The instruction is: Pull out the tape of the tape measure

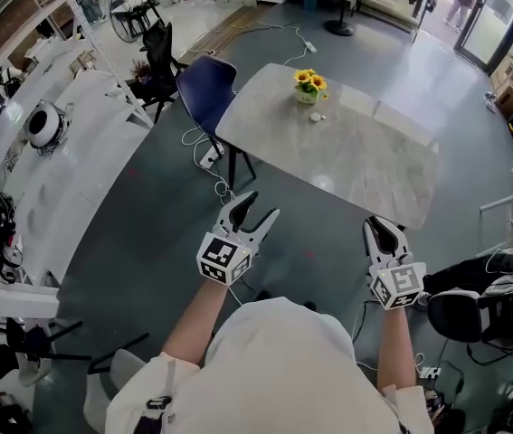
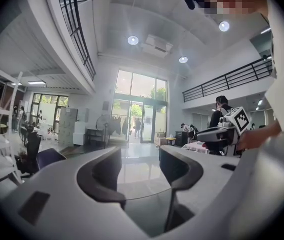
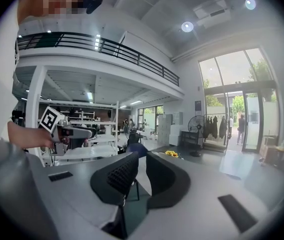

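Observation:
No tape measure can be made out with certainty. A small pale object (image 1: 316, 117) lies on the marble table (image 1: 365, 165) beside the yellow flowers (image 1: 308, 83); it is too small to identify. My left gripper (image 1: 263, 204) hangs over the grey floor, well short of the table, jaws spread wide and empty. In the left gripper view, only the room shows between the left gripper's (image 2: 139, 156) jaws. My right gripper (image 1: 383, 225) hovers near the table's near corner, with its jaws nearly together. Nothing lies between the right gripper's (image 3: 140, 160) jaws in the right gripper view.
A blue chair (image 1: 204, 87) stands at the table's left end. White benches and shelving (image 1: 57, 161) run along the left. Cables (image 1: 204, 156) trail on the floor by the chair. Headsets and gear (image 1: 487, 310) sit at the right edge.

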The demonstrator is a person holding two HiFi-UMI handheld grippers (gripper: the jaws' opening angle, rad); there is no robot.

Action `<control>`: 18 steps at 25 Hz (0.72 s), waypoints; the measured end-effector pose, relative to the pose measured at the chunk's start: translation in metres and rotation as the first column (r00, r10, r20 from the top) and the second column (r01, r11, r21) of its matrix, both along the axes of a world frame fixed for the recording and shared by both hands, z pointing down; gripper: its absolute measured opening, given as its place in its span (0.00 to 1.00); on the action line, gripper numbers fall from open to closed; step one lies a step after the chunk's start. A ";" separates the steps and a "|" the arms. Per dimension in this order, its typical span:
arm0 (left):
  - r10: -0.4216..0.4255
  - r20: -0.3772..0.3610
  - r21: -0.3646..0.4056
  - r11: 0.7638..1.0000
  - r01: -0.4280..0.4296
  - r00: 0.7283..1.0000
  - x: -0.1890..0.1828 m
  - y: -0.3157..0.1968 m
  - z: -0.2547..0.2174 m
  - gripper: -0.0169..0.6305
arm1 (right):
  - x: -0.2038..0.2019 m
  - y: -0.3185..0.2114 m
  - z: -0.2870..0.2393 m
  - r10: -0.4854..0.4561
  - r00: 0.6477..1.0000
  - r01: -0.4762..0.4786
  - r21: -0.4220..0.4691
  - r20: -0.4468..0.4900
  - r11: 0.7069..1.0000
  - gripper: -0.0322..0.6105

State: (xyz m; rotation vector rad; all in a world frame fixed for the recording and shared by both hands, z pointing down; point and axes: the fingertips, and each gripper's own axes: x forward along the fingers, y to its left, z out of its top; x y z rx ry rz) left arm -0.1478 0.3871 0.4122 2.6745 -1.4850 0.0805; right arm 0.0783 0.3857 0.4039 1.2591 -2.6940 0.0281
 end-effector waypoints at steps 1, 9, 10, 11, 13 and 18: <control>0.004 -0.001 -0.003 1.000 -0.004 1.000 -0.003 0.000 0.001 0.39 | -0.003 0.001 0.001 0.003 1.000 -0.003 -0.002 -0.002 1.000 0.14; 0.045 0.001 -0.024 0.999 -0.045 0.999 -0.024 -0.006 0.014 0.42 | -0.023 0.003 0.011 0.039 0.999 -0.040 -0.017 -0.025 0.999 0.16; 0.050 0.002 -0.027 0.998 -0.050 0.999 -0.027 -0.006 0.016 0.42 | -0.026 0.003 0.012 0.047 0.998 -0.047 -0.018 -0.029 0.999 0.16; 0.055 0.001 -0.031 0.998 -0.055 0.998 -0.031 -0.006 0.017 0.42 | -0.029 0.004 0.013 0.054 0.998 -0.054 -0.019 -0.032 0.998 0.16; 0.063 0.000 -0.038 0.997 -0.063 0.998 -0.035 -0.005 0.020 0.43 | -0.032 0.005 0.014 0.065 0.997 -0.066 -0.020 -0.037 0.998 0.16; 0.076 0.004 -0.042 0.996 -0.076 0.997 -0.042 -0.006 0.023 0.43 | -0.038 0.007 0.018 0.078 0.996 -0.079 -0.026 -0.051 0.997 0.16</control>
